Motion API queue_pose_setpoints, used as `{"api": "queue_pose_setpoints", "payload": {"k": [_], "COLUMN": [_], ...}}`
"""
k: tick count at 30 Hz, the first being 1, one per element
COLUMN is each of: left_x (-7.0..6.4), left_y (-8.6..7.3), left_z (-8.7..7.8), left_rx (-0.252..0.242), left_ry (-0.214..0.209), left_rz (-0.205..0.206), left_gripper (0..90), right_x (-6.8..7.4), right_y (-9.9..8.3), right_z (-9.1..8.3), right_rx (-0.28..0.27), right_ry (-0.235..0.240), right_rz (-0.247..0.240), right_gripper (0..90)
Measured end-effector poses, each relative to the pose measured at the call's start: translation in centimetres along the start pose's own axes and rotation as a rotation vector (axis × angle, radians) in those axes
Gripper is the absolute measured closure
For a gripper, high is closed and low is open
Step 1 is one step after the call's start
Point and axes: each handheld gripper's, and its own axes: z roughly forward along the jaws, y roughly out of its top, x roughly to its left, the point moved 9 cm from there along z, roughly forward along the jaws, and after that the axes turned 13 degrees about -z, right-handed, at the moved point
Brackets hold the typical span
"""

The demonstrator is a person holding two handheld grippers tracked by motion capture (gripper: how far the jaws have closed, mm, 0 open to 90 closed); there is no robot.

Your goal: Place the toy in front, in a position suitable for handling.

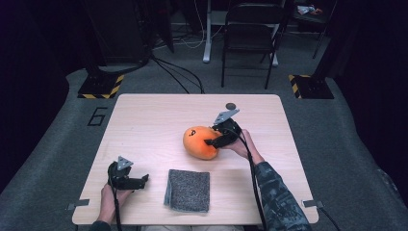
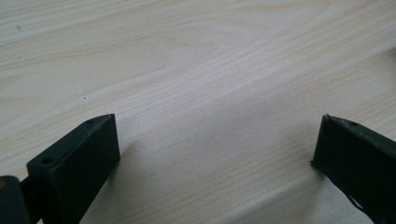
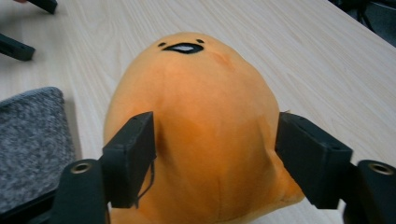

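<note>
Gripping: the right claw [image 3: 215, 154] was clamped on the plush [image 3: 196, 126], one jaw on each flank, and the fabric dimpled where the pads [image 3: 133, 154] bit in.
Plush: orange, egg-shaped, sitting between the jaws of the right claw with its small face [image 3: 183, 46] on the far side, away from the hand. From above, the plush [image 1: 199, 142] rested on the table [image 1: 144, 115], just left of the right claw [image 1: 219, 139].
Cloth: a folded grey cloth [image 1: 188, 190] lay on the near side of the right claw, apart from the plush. Along the jaws it showed at the left, just beside the toy's base [image 3: 28, 140].
Left claw: the left claw [image 1: 139, 181] rested low near the table's front edge, left of the cloth, jaws spread wide over bare wood [image 2: 215, 93] with nothing between them.
Step, as I judged it: taking hold of the plush, perhaps to carry it to the cloth.
Doing it well: the grip sat low and toward the back, so I'd keep the squeeze firm but not crushing, lift straight before swinging, and watch that the soft body didn't slump forward out of the jaws.
Risk: a stuffed thing gives, so a loose pinch might let it slide out.
</note>
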Motion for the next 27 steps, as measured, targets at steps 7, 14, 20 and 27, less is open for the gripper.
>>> {"api": "queue_pose_setpoints", "payload": {"k": [7, 14, 20, 27], "left_x": [0.1, 0.2, 0.3, 0.4], "left_y": [0.2, 0.6, 1.0, 1.1], "left_z": [0.2, 0.5, 0.9, 1.0], "left_rx": [0.005, 0.007, 0.006, 0.008], "left_ry": [-0.016, -0.034, -0.043, -0.047], "left_rz": [0.022, 0.048, 0.048, 0.055], "left_gripper": [0.0, 0.0, 0.0, 0.0], "right_x": [1.2, 2.7, 3.9, 6.4], "right_y": [0.0, -0.2, -0.6, -1.8], "right_z": [-1.2, -2.9, -4.2, -4.7], "right_rx": [-0.005, -0.024, -0.021, 0.015], "right_ry": [0.001, -0.014, -0.028, -0.015], "right_rz": [0.028, 0.085, 0.117, 0.130], "right_gripper": [13.8, 12.4, 8.9, 6.5]}}
